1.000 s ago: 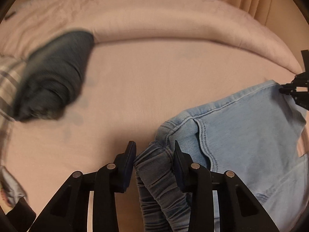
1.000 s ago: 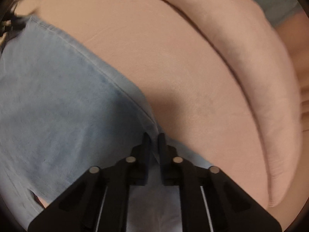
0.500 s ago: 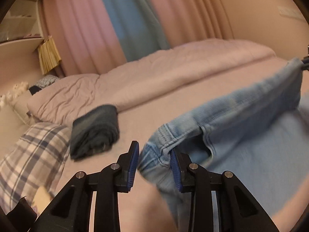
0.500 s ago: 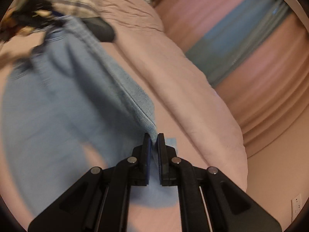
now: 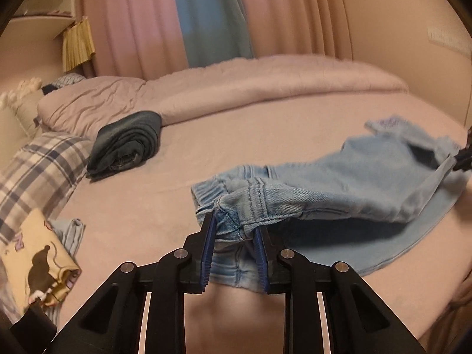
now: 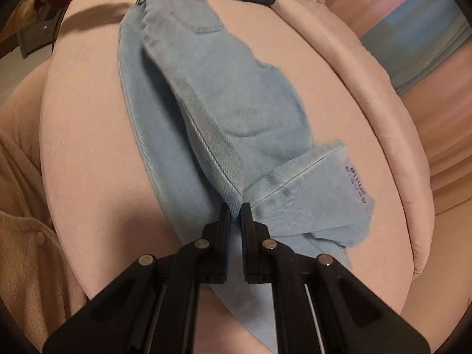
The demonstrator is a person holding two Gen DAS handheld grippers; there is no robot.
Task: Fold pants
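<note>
left tongs (image 5: 233, 230) closing on pants (image 5: 339, 177) waistband | right tongs (image 6: 235, 211) clamped on leg hem | long axis spans between tongs, sagging onto bed (image 5: 265, 124)

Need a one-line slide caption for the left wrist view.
Left gripper fingers closing on bunched waistband of light-blue denim pants, lifted over pink bed sheet.

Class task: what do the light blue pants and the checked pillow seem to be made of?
Light blue pants: denim, probably cotton, faded matte; twill weave and topstitched seams show. Checked pillow: soft woven cloth, perhaps cotton; its check looks woven in, matte, slightly wrinkled.
</note>
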